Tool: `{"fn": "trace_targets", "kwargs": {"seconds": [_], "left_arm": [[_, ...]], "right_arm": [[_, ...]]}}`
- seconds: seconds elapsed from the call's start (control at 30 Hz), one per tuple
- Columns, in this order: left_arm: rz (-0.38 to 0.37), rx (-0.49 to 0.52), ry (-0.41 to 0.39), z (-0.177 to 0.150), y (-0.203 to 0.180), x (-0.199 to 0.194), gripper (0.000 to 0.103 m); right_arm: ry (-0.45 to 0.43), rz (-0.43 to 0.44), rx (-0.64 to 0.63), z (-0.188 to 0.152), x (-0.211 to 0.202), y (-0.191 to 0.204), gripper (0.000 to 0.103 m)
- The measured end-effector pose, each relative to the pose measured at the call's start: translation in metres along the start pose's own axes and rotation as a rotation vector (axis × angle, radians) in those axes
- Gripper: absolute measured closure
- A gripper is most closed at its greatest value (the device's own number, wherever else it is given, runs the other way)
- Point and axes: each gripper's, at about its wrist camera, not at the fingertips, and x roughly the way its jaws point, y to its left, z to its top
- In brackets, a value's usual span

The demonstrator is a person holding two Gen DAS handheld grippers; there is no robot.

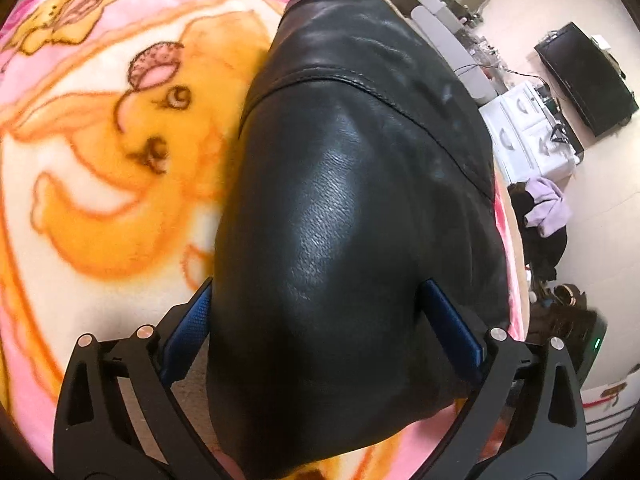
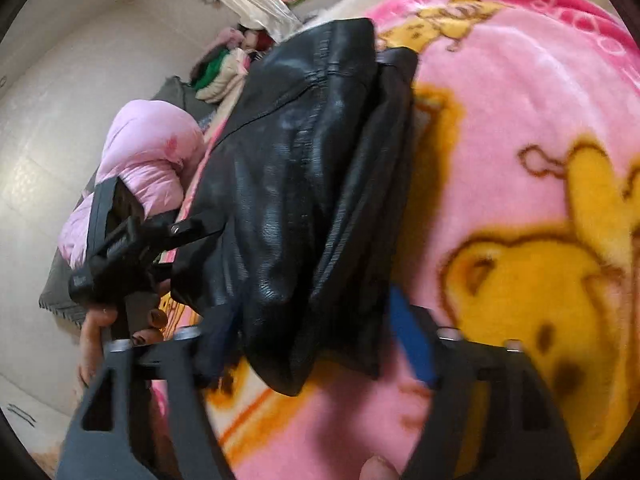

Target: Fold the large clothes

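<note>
Nearest the left wrist camera, the left claw (image 1: 316, 312) stands with its two blue pads spread wide on either side of a bulging fold of the black leather jacket (image 1: 352, 184); the leather fills the gap between them and seems to touch both, though whether they press on it or merely flank it I cannot tell. The jacket lies on a pink blanket (image 1: 100, 168) printed with orange cartoon bears, and reaches away from the claw as a long folded bundle with a stitched seam running across it. Beyond the blanket's right edge, the floor carries a heap of dark and lilac clothes (image 1: 540, 212), then a white set of drawers (image 1: 524, 128) and a black flat box (image 1: 584, 80) near the far wall. In the right wrist view, the right claw (image 2: 316, 328) is spread wide, released, with the near end of the jacket (image 2: 304, 184) lying between its fingers; one blue pad (image 2: 412, 340) stands clear of the leather on the right, and the other finger on the left is blurred and partly hidden by the fold. To the left, a hand (image 2: 104, 332) holds the other gripper, which reaches in against the jacket's side. Further off, a pink padded garment (image 2: 148, 152) lies beside the bed, and folded coloured clothes (image 2: 224, 72) sit by the wall.
</note>
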Motion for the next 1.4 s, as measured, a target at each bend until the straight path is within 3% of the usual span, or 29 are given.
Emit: {"fn": "trace_targets", "kwargs": {"seconds": [0.13,0.2,0.3,0.4,0.5,0.57,0.73,0.87,1.03,1.23,1.4], "left_arm": [[0.033,0.029,-0.013,-0.002,-0.009,0.001,0.010],[0.048,0.043,-0.021,-0.001,-0.012,0.001,0.010],[0.075,0.073,-0.036,-0.001,-0.017,0.000,0.010],[0.104,0.104,-0.042,-0.001,-0.023,-0.001,0.010],[0.124,0.122,-0.043,0.000,-0.027,-0.001,0.010],[0.130,0.131,-0.047,0.000,-0.028,0.000,0.010],[0.125,0.131,-0.048,0.001,-0.026,-0.002,0.010],[0.105,0.132,-0.055,0.004,-0.025,-0.002,0.008],[0.172,0.227,-0.059,0.000,-0.040,0.004,0.008],[0.207,0.267,-0.071,-0.003,-0.048,0.007,0.008],[0.209,0.265,-0.066,-0.003,-0.046,0.006,0.008]], "right_arm": [[-0.196,-0.003,0.020,0.029,-0.044,-0.005,0.017],[-0.233,-0.019,0.016,0.044,-0.045,-0.005,0.016],[-0.252,-0.065,0.039,0.065,-0.031,-0.008,0.022],[-0.218,-0.094,0.066,0.071,-0.009,-0.009,0.031],[-0.180,-0.102,0.072,0.079,0.020,-0.002,0.032],[-0.178,-0.119,0.047,0.086,0.032,0.004,0.043],[-0.271,-0.120,-0.086,0.089,0.025,0.026,0.081],[-0.308,0.031,0.031,0.093,0.022,0.004,0.083],[-0.242,-0.061,0.111,0.092,0.041,-0.025,0.080],[-0.220,-0.085,0.174,0.087,0.046,-0.036,0.074],[-0.229,-0.178,0.078,0.083,0.040,-0.016,0.065]]}}
